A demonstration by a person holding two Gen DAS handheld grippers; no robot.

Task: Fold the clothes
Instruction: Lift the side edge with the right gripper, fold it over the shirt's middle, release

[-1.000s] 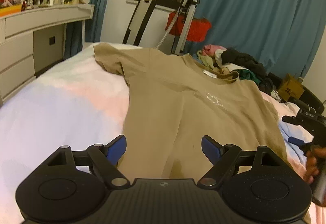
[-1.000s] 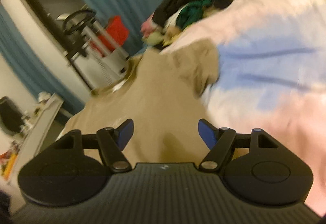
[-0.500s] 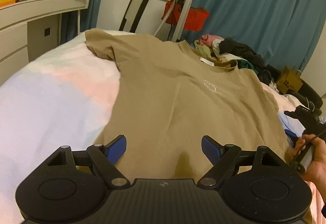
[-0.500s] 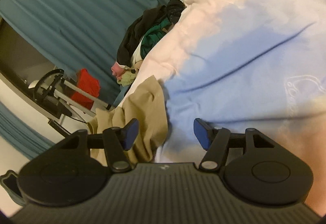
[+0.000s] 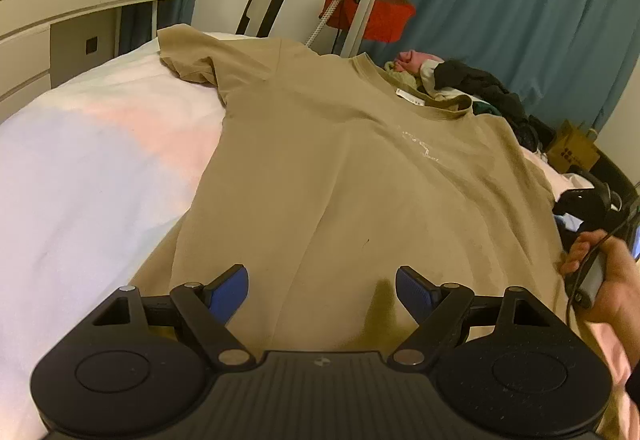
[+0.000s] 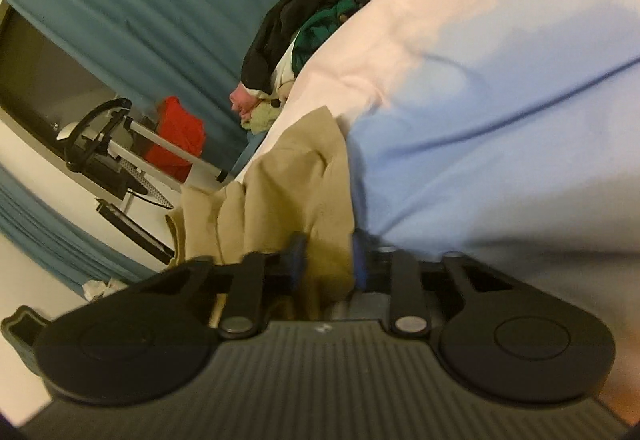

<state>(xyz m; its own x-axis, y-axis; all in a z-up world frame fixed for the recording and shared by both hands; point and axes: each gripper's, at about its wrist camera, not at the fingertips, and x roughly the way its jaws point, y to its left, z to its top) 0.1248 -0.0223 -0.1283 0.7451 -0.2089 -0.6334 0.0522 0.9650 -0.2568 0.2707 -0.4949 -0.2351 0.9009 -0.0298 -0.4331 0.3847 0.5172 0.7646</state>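
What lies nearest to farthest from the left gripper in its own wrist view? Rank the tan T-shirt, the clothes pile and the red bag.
1. tan T-shirt, spread directly ahead on the bed.
2. clothes pile, beyond the collar, right.
3. red bag, hanging behind the bed.

A bed [image 5: 80, 168] covered by a sheet in washed-out pink, white and pale blue carries everything here. A tan T-shirt [image 5: 360, 176] lies spread front-up directly on it, collar toward one o'clock in the left wrist view, one short sleeve reaching to eleven o'clock and the hem toward six. A heap of mixed clothes [image 5: 472, 88], black, green, pink and cream, sits on the bed just beyond the collar at one o'clock.
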